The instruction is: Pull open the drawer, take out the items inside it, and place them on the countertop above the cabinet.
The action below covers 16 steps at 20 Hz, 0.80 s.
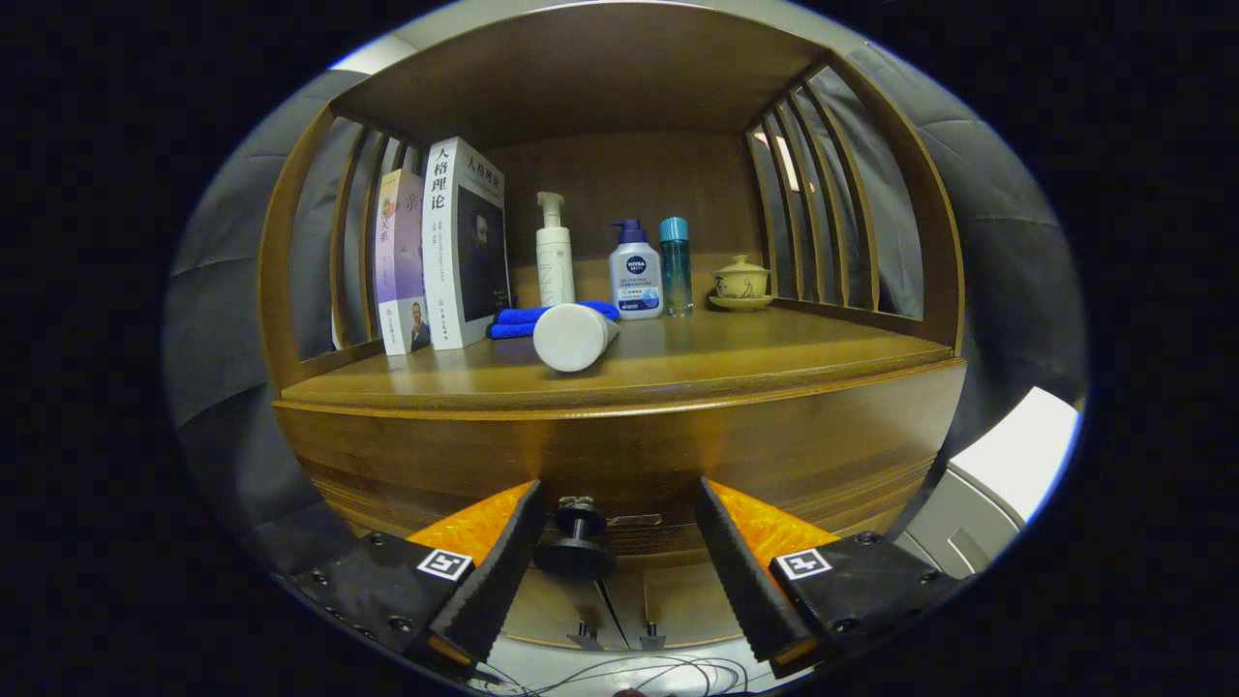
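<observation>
Two fingers of the gripper (615,566) stand spread wide, and the drawer knob (575,542) sits between them, nearer the left finger and touching neither. The drawer front (619,474) looks flush with the cabinet, so its inside is hidden and I cannot tell whether anything is in it. On the countertop (755,353) above, a white tube (573,336) lies on its side near the front edge, cap end toward the fingers, with a folded blue cloth (528,320) just behind it. Farther back stand two books (445,247) at the left, a white pump bottle (555,254), a blue-capped bottle (635,271), a slim blue bottle (675,264) and a lidded teacup (741,283) at the right.

Risks, as I judge them: closing off-centre could let the small round knob slip out sideways. A sharp tug may jolt the cabinet and send the tube rolling off the front edge.
</observation>
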{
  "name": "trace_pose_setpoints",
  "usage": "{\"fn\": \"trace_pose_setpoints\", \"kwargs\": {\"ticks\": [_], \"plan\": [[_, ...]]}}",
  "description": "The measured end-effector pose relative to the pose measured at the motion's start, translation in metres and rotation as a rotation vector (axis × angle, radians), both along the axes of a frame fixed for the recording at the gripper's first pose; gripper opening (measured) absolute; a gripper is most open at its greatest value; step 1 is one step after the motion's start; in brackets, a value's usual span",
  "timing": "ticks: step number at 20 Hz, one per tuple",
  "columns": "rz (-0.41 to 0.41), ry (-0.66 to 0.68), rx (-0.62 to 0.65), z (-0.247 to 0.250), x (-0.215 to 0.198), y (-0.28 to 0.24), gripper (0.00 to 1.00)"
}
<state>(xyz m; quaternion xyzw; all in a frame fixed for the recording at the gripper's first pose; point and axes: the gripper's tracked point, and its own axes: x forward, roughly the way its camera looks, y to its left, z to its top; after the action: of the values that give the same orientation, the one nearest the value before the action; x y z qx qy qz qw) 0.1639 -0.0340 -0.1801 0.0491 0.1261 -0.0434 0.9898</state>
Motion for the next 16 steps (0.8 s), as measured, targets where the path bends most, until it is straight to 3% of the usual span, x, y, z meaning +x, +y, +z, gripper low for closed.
{"fn": "trace_pose_setpoints", "kwargs": {"ticks": [2,5,16], "plan": [[-0.029,0.011,0.035,0.006,-0.012,-0.003,0.98],[-0.028,-0.075,0.114,0.045,-0.03,0.013,0.98],[0.001,-0.291,-0.012,0.146,-0.11,0.025,0.98]]}}
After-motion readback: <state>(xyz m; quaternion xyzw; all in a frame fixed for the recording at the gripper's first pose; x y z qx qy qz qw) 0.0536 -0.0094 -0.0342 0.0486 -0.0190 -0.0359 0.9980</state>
